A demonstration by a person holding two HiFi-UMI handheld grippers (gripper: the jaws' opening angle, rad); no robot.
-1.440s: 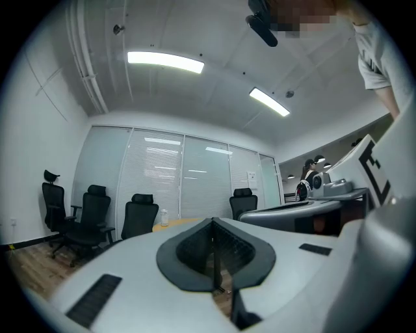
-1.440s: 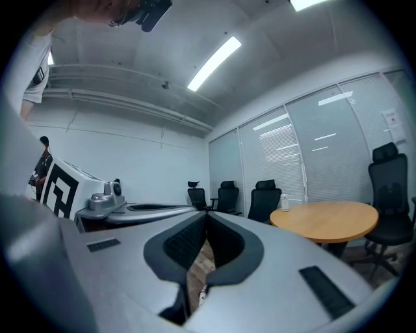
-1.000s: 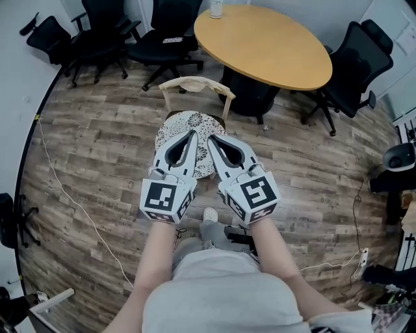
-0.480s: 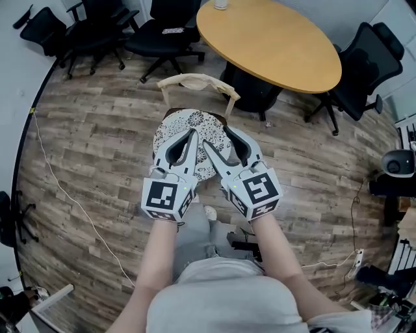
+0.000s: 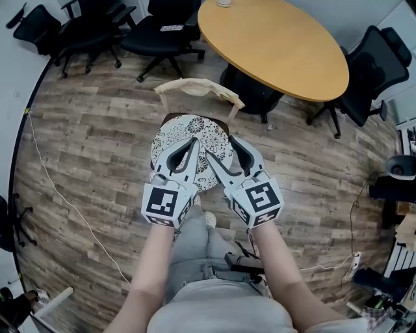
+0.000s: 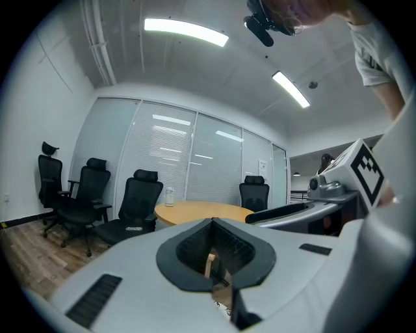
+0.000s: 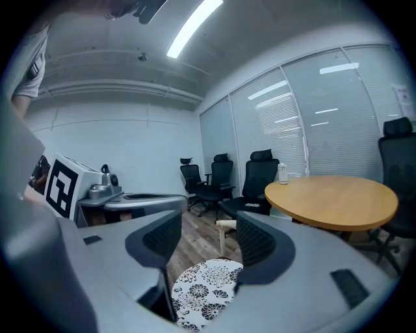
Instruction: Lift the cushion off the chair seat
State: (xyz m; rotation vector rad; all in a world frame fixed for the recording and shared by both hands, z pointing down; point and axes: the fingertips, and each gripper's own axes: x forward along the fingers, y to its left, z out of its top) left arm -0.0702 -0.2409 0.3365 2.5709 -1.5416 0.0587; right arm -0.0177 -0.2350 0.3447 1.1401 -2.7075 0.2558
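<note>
The round cushion [image 5: 185,136] with a black-and-white flower print lies on the seat of a pale wooden chair [image 5: 195,86]. Both grippers hover over its near half. In the head view my left gripper [image 5: 193,139] is shut, its fingertips meeting with nothing held. My right gripper [image 5: 220,148] is open, its jaws still opening, with nothing pressed between them. The right gripper view shows the right gripper [image 7: 208,234] with the cushion [image 7: 205,293] below the gap and the chair's backrest [image 7: 224,226] beyond. In the left gripper view my left gripper [image 6: 211,221] has its tips touching.
A round wooden table [image 5: 273,39] stands just behind the chair, with a bottle [image 5: 224,2] on it. Black office chairs stand at the back left [image 5: 156,32] and at the right [image 5: 367,71]. A cable [image 5: 58,182] runs over the wooden floor at left.
Both grippers moved forward and down over the cushion. The right gripper's jaws went from shut to open. The left jaws stayed shut.
</note>
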